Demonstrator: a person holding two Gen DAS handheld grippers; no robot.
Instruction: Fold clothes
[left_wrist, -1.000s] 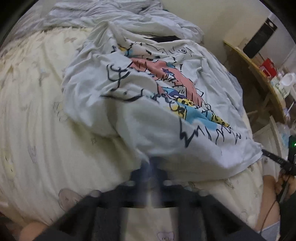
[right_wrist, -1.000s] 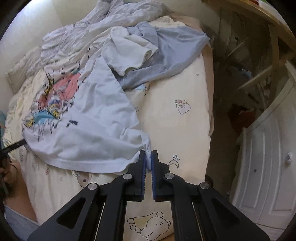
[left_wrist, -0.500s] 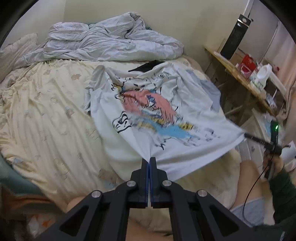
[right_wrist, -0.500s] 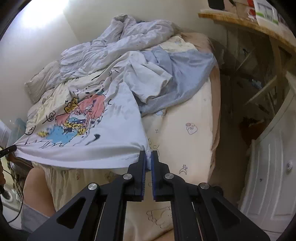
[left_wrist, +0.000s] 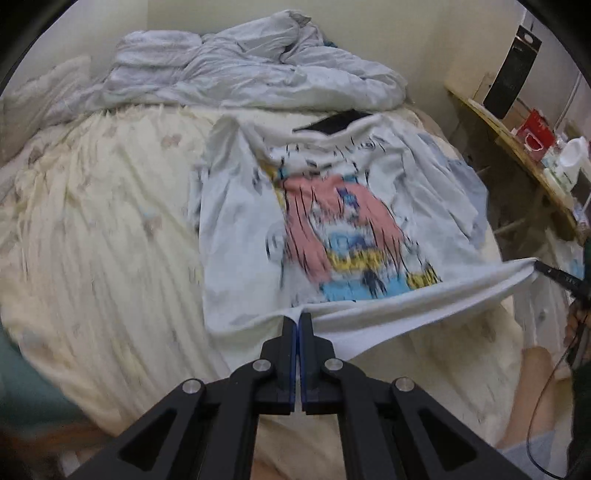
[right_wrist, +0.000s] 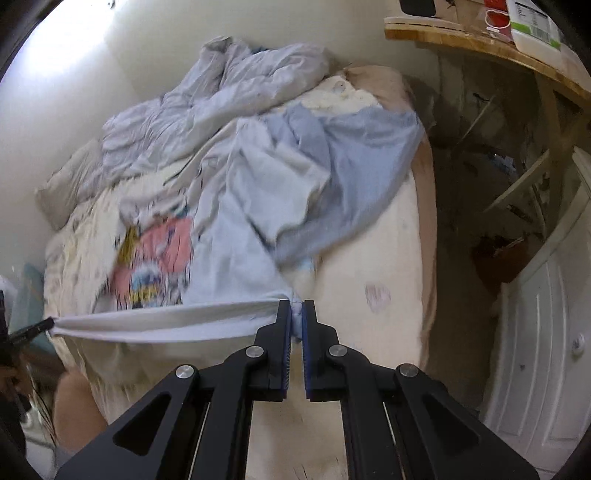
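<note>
T-shirt (left_wrist: 332, 229) hem pinched at both corners, stretched over the bed (left_wrist: 92, 240)
My left gripper (left_wrist: 298, 318) and right gripper (right_wrist: 296, 314) each clamp a hem corner; the body trails toward 12 o'clock, lying on a blue garment (right_wrist: 362, 177) at 1 o'clock. I judge even tension and level hands matter before laying it flat

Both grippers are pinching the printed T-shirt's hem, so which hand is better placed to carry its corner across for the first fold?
Probably the right gripper. Its side of the printed T-shirt lies against the blue garment; the left gripper borders bare sheet to fold onto.
</note>
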